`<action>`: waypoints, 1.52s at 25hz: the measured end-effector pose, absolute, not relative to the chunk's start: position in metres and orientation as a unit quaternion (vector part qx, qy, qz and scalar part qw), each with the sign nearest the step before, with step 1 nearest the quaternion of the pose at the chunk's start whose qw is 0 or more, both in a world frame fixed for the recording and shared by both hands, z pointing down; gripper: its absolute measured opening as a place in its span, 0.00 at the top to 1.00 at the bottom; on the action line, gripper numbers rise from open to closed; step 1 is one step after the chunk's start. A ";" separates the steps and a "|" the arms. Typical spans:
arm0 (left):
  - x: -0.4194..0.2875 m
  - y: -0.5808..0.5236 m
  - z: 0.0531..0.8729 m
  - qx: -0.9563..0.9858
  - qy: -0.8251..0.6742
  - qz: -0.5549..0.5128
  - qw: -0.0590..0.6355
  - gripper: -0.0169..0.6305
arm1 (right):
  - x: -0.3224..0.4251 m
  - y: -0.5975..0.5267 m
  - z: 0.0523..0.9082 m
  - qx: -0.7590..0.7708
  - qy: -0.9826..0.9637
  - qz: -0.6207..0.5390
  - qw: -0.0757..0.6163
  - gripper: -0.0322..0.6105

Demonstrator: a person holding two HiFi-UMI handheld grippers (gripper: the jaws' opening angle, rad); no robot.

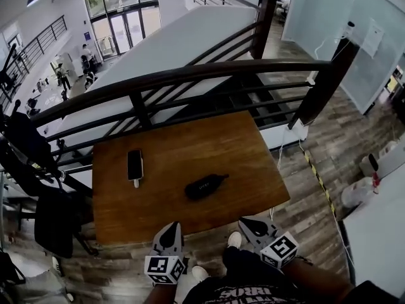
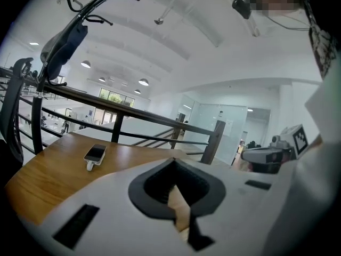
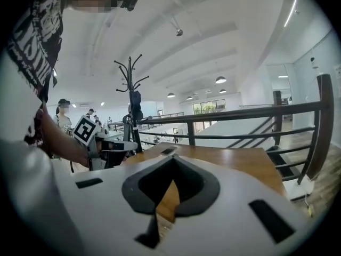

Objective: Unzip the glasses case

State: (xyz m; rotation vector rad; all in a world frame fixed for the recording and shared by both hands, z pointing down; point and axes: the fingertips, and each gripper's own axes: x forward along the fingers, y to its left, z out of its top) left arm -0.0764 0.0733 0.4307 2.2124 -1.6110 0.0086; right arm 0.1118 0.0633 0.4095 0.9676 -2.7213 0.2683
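The black glasses case (image 1: 205,186) lies zipped near the middle of the wooden table (image 1: 253,163), its narrow end pointing to the right. My left gripper (image 1: 169,235) is shut and empty, just short of the table's front edge, below and left of the case. My right gripper (image 1: 252,225) is also shut and empty at the front edge, to the case's lower right. In the left gripper view the shut jaws meet at the tip (image 2: 173,161) and hide the case. The right gripper view shows the same shut tip (image 3: 173,158), with the case out of sight.
A phone on a small white stand (image 1: 135,165) sits at the table's left. A dark metal railing (image 1: 190,75) runs behind the table, above a drop to a lower floor. A coat rack with dark clothing (image 1: 25,141) stands at the left. The person's feet (image 1: 234,239) are at the table's front.
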 end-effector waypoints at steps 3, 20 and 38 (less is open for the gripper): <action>-0.064 0.035 0.442 0.785 -0.587 0.024 0.199 0.97 | 0.124 0.027 0.428 0.312 -0.936 0.096 0.132 0.97; -0.092 -0.072 0.524 0.759 -0.592 0.106 0.250 0.97 | 0.054 -0.107 0.552 0.160 -0.908 -0.051 0.383 0.96; -0.122 -0.120 0.621 0.819 -0.464 0.255 0.219 0.97 | -0.007 -0.149 0.683 0.015 -0.744 -0.317 0.589 0.44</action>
